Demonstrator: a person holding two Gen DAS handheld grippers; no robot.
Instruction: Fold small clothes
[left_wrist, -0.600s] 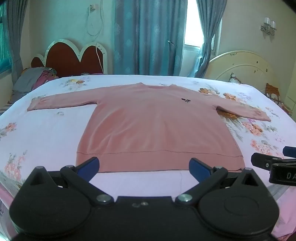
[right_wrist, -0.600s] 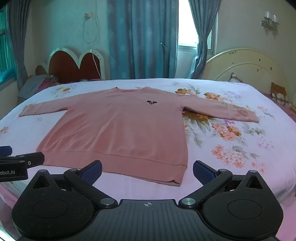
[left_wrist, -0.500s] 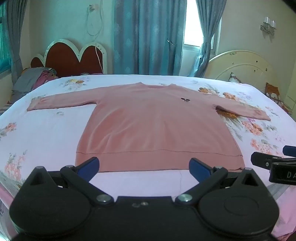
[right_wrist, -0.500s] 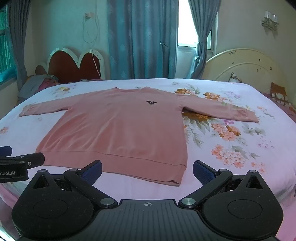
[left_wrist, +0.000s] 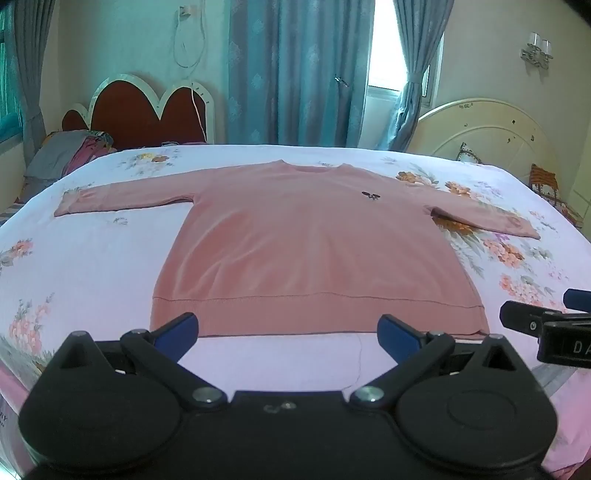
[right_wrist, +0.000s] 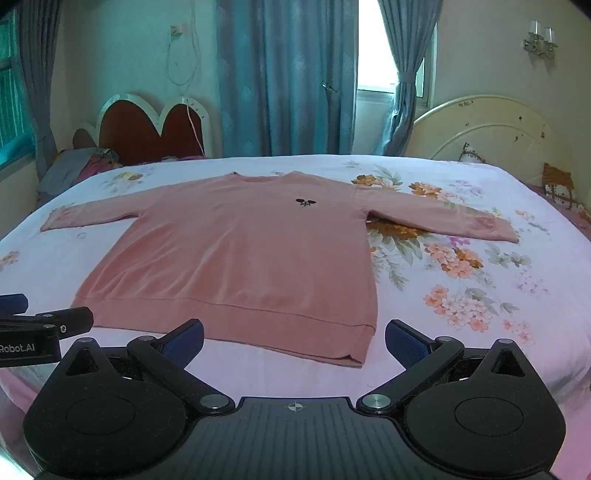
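A pink long-sleeved sweater (left_wrist: 314, 251) lies flat and face up on the bed, sleeves spread out to both sides, hem toward me. It also shows in the right wrist view (right_wrist: 243, 254). My left gripper (left_wrist: 287, 332) is open and empty, just in front of the hem's left half. My right gripper (right_wrist: 294, 341) is open and empty, in front of the hem's right corner. Each gripper shows at the edge of the other's view: the right one (left_wrist: 546, 325) and the left one (right_wrist: 40, 325).
The bed has a pale floral sheet (left_wrist: 74, 266). A red headboard (left_wrist: 147, 110) and a pile of clothes (left_wrist: 70, 155) are at the far left. A cream headboard (left_wrist: 491, 136) and a patterned cushion (left_wrist: 546, 184) are at the far right. Blue curtains (left_wrist: 295, 70) hang behind.
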